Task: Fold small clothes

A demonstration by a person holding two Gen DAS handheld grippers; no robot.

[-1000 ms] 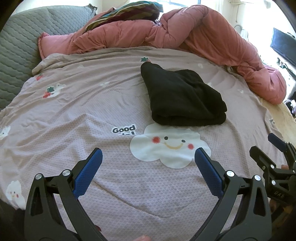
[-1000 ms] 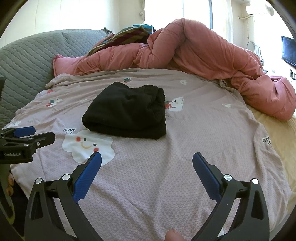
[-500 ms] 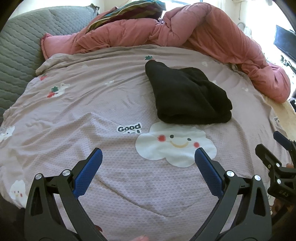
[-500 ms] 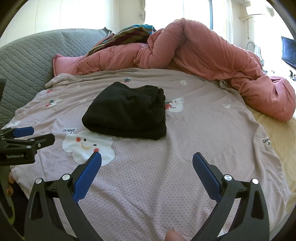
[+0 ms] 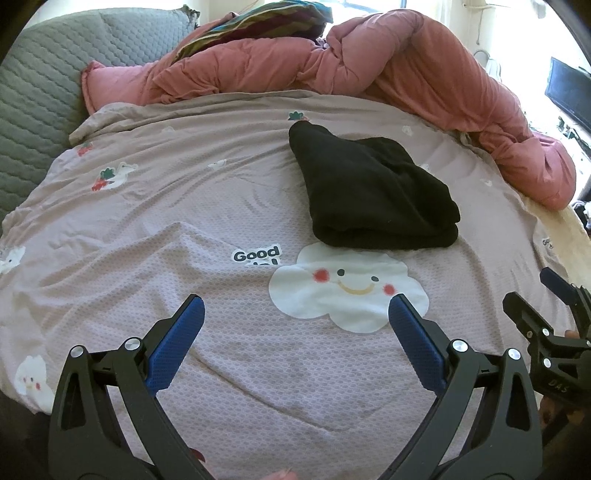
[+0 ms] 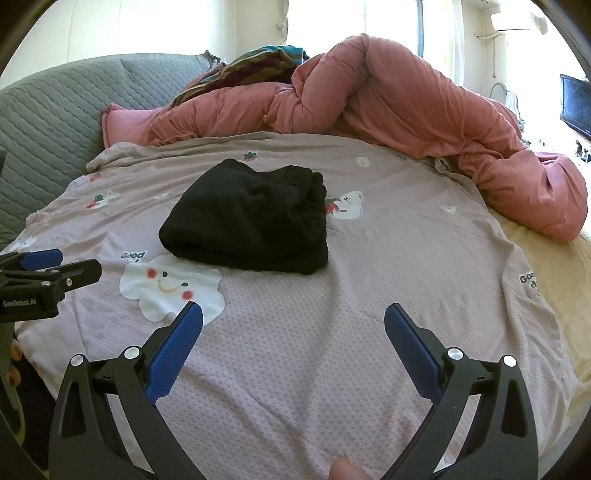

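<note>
A black garment point(image 5: 373, 192) lies folded into a thick bundle on the mauve printed bedspread point(image 5: 184, 229), just beyond a white cloud print. It also shows in the right wrist view point(image 6: 251, 218). My left gripper point(image 5: 295, 306) is open and empty, held over the bedspread in front of the garment. My right gripper point(image 6: 293, 314) is open and empty, also short of the garment. Each gripper shows at the edge of the other's view.
A bunched pink duvet point(image 5: 406, 66) lies along the back and right of the bed. A striped cloth point(image 5: 258, 18) lies on top of it. A grey quilted headboard point(image 5: 44, 92) is at the left. A dark screen point(image 6: 576, 103) stands at far right.
The left gripper has drawn back and lifted slightly, so the garment sits a little farther off in its view. The right gripper has barely moved. Both stay open.
</note>
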